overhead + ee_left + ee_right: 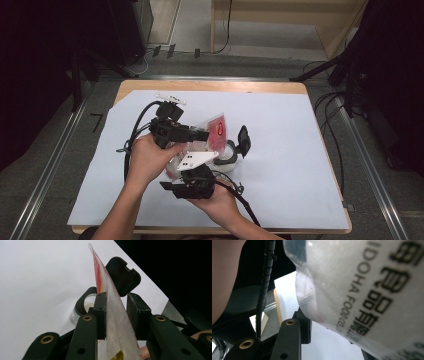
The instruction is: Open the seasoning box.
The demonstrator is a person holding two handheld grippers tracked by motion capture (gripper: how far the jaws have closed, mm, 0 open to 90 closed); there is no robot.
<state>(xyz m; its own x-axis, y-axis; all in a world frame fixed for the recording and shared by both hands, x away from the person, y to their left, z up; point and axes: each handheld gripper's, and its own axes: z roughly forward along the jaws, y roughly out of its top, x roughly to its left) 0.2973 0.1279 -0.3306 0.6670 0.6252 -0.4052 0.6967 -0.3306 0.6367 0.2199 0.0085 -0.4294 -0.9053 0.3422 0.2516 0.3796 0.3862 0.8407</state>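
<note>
Crinkly clear plastic, the snack bag [212, 132] hung above the counter [300, 150]: my left jaws [117, 315] straddled its thin edge, one pad touching; my right jaws [329, 340] apparently clamped its lower seam. Light, slippery; seams gripped best.

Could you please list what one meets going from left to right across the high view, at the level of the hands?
Left hand → left gripper → red-and-clear bag → round container → its open black lid → bare white sheet.
</note>
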